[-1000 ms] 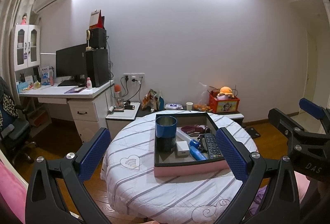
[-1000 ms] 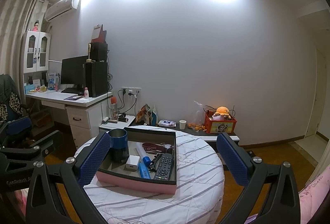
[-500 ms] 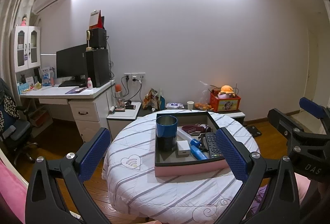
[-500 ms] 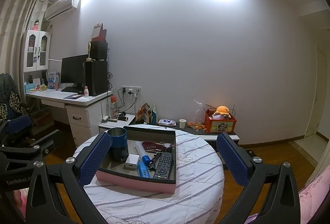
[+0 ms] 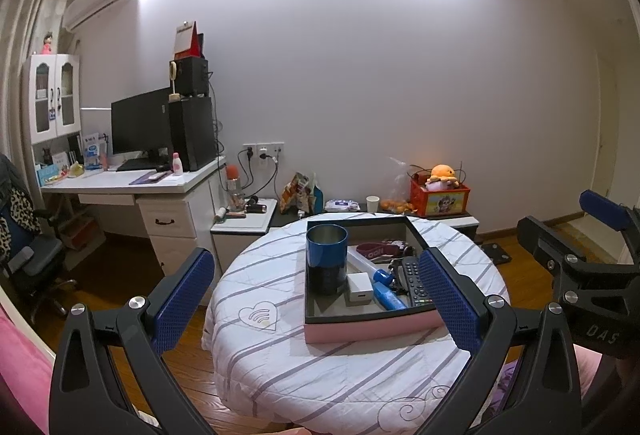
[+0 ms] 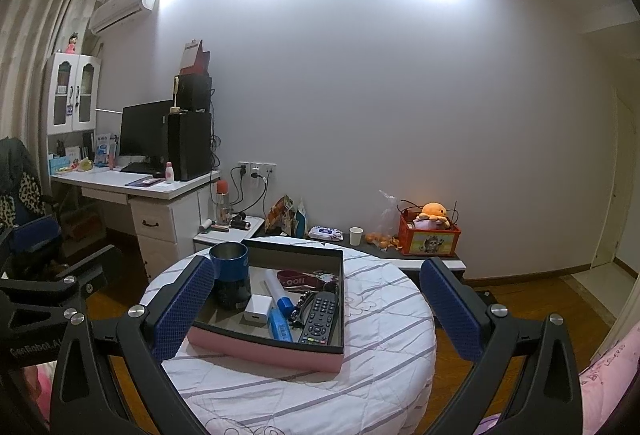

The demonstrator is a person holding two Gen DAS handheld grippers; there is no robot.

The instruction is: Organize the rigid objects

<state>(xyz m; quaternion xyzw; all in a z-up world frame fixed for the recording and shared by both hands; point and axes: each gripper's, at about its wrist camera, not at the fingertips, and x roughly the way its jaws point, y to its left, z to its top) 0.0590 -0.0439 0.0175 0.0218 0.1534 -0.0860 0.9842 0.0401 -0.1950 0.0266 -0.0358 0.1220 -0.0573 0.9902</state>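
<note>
Both the left gripper and right gripper are held spread, empty, short of the round table. The blue cup stands at the tray left-rear corner; probably rigid, light, slick; best gripped across its wall.

both views have eased nearer the pink tray; the right gripper sits slightly lower toward it

The left hand-held gripper's finger covers the remote's right edge, and the dark tangle beside it stays unidentifiable.
</note>
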